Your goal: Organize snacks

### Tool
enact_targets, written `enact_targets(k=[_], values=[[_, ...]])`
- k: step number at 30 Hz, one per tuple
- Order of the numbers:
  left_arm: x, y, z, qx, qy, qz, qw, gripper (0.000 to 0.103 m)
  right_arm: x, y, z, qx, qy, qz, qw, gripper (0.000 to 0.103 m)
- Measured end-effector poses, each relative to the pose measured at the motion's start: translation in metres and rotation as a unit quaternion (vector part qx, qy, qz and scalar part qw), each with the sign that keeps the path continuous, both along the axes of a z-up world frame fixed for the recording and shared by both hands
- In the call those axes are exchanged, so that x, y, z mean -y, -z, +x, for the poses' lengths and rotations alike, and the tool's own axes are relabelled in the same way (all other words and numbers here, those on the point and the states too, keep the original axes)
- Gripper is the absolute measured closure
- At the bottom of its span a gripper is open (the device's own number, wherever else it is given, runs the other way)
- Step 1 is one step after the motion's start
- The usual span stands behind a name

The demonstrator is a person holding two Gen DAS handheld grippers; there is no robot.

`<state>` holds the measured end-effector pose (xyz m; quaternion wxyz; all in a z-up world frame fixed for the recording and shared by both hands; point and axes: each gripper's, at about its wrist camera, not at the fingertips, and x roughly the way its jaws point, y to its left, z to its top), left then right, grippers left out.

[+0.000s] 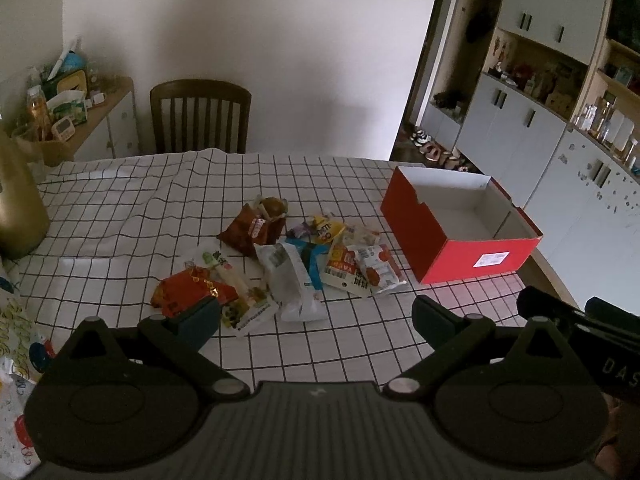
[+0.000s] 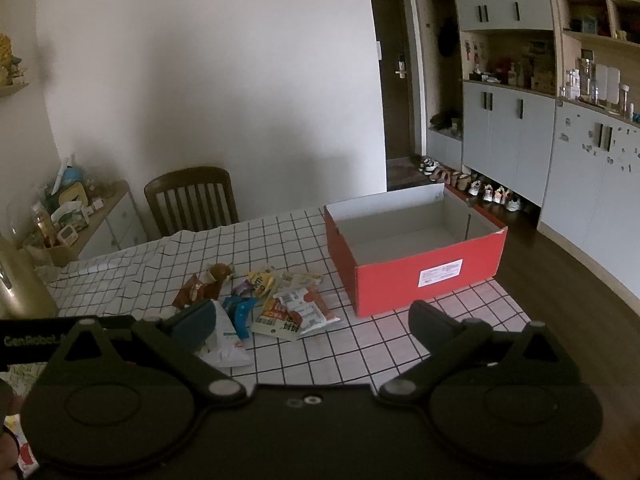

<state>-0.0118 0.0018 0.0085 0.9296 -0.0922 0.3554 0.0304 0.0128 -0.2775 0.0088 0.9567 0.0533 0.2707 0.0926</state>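
Several snack packets lie in a loose pile (image 1: 288,264) on the checked tablecloth (image 1: 120,216), among them a brown bag (image 1: 254,230), a red packet (image 1: 188,294) and a white pouch (image 1: 292,284). To the right of the pile stands a red cardboard box (image 1: 476,258) with a white, empty inside. My left gripper (image 1: 316,316) hovers open just in front of the pile, holding nothing. In the right wrist view the same pile (image 2: 276,308) and red box (image 2: 424,276) show, and my right gripper (image 2: 312,320) hangs open and empty before them.
A wooden chair (image 1: 200,116) stands behind the table at the wall. A gold vessel (image 1: 18,208) sits at the table's left edge. A cluttered side cabinet (image 1: 92,120) is at the far left, and grey cupboards (image 2: 508,136) with shoes (image 2: 480,190) below line the right.
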Motion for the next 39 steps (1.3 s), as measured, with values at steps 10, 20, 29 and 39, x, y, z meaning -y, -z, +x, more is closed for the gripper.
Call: enact_targets(k=[10, 20, 29, 39], values=[[-0.0039, -0.0017, -0.002, 0.012, -0.004, -0.004, 0.9999, 0.001, -0.0037, -0.0021, -0.0014, 0.009, -0.008, -0.003, 1.0, 0.0], [-0.0051, -0.0012, -0.0013, 0.013, -0.003, -0.003, 0.9999, 0.001, -0.0062, -0.0032, -0.001, 0.012, -0.011, -0.006, 1.0, 0.001], [-0.002, -0.0007, -0.0001, 0.015, 0.001, 0.0, 0.9999, 0.001, -0.0056, -0.0031, -0.001, 0.012, -0.009, -0.006, 1.0, 0.001], [0.0004, -0.0005, -0.0008, 0.015, 0.011, 0.0, 0.9998, 0.001, -0.0063, -0.004, -0.0041, 0.018, -0.015, -0.008, 1.0, 0.001]])
